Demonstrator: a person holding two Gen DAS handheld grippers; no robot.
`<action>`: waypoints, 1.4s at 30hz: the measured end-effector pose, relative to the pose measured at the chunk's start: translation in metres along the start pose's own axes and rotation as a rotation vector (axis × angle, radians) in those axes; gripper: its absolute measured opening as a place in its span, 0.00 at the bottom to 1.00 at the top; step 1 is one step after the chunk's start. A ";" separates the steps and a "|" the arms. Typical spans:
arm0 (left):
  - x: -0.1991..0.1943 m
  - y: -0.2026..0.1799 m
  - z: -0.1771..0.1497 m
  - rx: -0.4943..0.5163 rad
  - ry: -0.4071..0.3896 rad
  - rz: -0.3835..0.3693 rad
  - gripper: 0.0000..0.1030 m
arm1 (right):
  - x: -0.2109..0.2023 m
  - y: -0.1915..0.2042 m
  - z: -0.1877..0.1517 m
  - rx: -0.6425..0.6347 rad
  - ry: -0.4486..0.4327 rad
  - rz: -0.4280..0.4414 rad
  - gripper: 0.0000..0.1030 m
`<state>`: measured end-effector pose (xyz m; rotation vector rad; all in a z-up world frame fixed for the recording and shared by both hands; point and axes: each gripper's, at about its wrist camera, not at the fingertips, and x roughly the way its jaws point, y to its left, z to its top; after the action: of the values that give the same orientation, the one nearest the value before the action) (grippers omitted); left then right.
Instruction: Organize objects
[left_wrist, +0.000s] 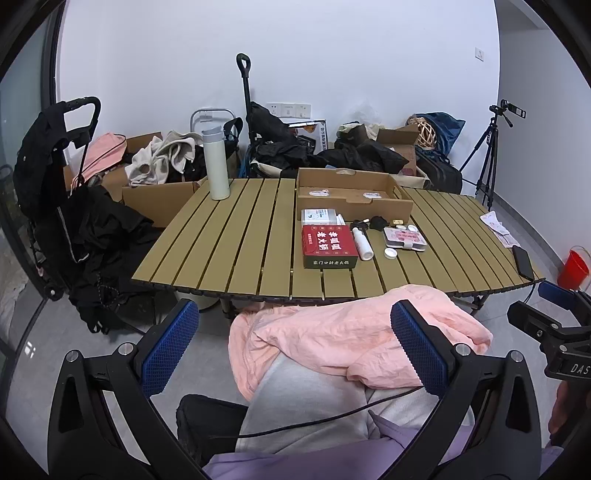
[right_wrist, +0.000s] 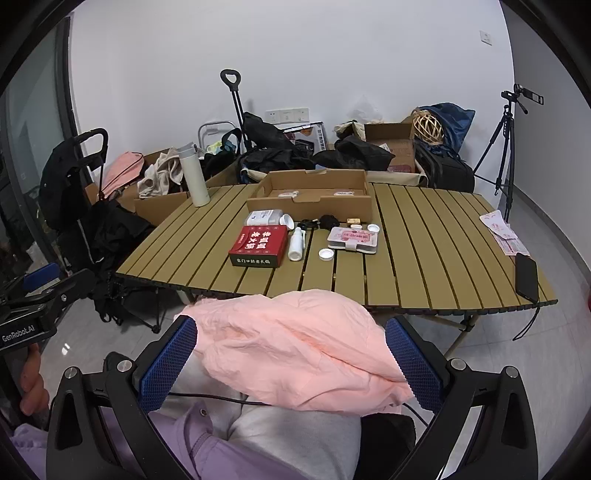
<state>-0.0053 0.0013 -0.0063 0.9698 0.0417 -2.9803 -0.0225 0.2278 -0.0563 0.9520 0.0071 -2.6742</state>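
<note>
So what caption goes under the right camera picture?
Open gripper above a pink cloth, facing a table with a red box.

Both wrist views face the table (left_wrist: 236, 236) — side by side.

Even, soft indoor light; faint shadows; sharp centre; heavy fisheye bending, black vignette at corners.

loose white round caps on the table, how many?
2. One white cap lies near the front, between the small white bottle and the pink case. The other sits at the case's far right corner. More may be hidden behind the clutter.
</note>
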 end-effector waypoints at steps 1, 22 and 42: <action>0.000 0.000 0.000 0.000 0.000 0.000 1.00 | 0.000 -0.001 0.000 0.001 -0.002 0.004 1.00; 0.000 0.002 -0.001 -0.001 0.002 0.008 1.00 | 0.000 -0.002 0.001 0.014 -0.001 -0.003 1.00; 0.002 0.003 -0.003 -0.038 0.018 0.074 1.00 | 0.001 -0.004 -0.001 0.014 0.000 -0.001 1.00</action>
<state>-0.0055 -0.0020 -0.0103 0.9724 0.0607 -2.8928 -0.0238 0.2319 -0.0576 0.9569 -0.0105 -2.6788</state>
